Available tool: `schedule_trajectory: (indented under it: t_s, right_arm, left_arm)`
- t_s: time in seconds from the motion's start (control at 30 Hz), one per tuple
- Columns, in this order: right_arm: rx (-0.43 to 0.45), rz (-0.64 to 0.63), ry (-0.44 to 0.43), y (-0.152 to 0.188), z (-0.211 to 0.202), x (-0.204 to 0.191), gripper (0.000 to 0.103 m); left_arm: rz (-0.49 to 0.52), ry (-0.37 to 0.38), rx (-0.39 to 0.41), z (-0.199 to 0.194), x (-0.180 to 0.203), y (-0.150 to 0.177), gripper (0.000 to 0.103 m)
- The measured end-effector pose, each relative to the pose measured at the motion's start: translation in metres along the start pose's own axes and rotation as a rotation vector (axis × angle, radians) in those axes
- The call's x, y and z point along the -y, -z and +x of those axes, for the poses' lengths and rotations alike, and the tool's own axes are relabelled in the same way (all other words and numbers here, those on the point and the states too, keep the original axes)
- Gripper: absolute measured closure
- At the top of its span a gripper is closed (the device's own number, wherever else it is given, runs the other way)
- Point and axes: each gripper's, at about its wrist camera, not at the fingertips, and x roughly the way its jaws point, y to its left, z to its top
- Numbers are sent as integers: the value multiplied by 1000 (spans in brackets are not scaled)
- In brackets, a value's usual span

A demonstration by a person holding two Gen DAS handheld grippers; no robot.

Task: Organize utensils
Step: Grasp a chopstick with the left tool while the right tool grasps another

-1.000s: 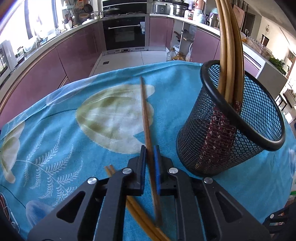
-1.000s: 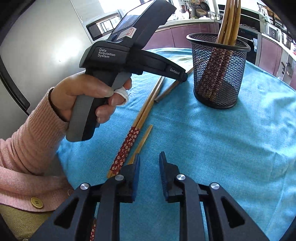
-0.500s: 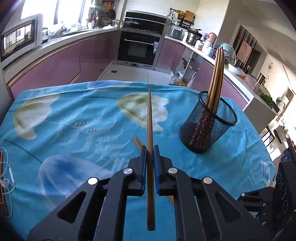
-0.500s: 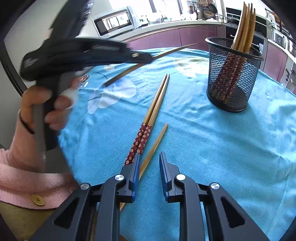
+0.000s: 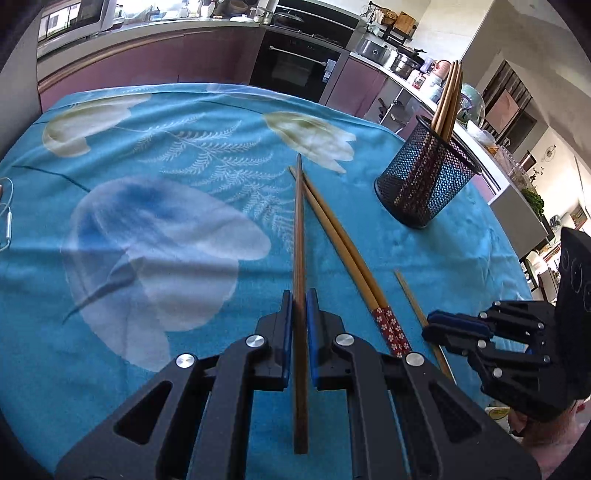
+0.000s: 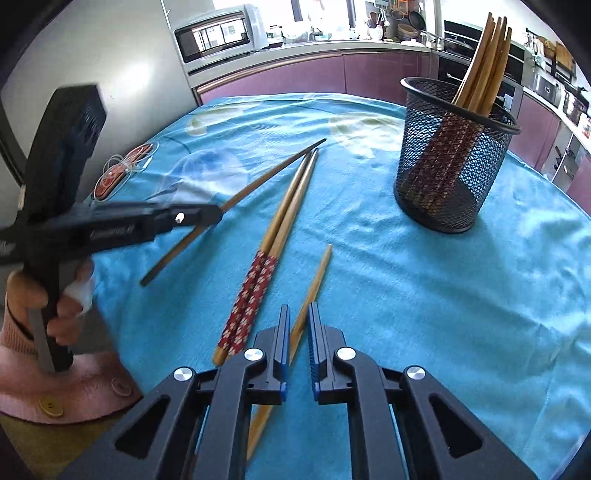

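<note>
No readable text in the left wrist view.

Right wrist view: pale lettering along the side of the left gripper (image 6: 207,218) body, motion-blurred; one word-length string, letters not legible. A second trace of lettering at the picture's left edge on the same body, cut off and unreadable.

Small white label on the oven (image 5: 330,66) door in the left wrist view; too small to read.

Microwave (image 6: 221,33), counter items: no legible marks in either view.
</note>
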Motion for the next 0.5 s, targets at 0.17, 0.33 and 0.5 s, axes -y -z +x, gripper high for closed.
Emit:
schedule_trajectory:
  t_s: [0.17,0.33,0.5]
  right_arm:
    - [29,18,8,-18,7,12,102]
    - [43,40,2,-37,14,19,99]
    - [11,1,6,-32,13,10,88]
  left_arm:
    - [19,16,-6,-1,6,5,89]
    - [49,-18,4,0,7,-7,78]
    - [104,-53,16,6,12,-25,76]
